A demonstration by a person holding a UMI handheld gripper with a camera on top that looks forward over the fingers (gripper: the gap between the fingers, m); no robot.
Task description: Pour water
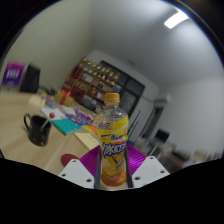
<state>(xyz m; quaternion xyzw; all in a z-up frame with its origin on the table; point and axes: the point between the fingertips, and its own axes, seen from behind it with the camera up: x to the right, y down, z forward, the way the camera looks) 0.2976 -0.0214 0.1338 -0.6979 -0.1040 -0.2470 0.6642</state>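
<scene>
Yellow-orange bottle (112, 145) pinched upright in the claw (112, 170) — best carried level toward the black mug (38, 129) on the counter (20, 135), then tipped slowly — cap apparently on.

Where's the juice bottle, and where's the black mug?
bottle (112, 145): gripper view, on its label, held between the tool's fingers.
black mug (38, 129): gripper view, on its side wall, on the table.

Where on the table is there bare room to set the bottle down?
Bare tabletop lies beyond the black mug. It is crowded between the mug and the bottle, where papers lie. The gripper grips the bottle.
</scene>
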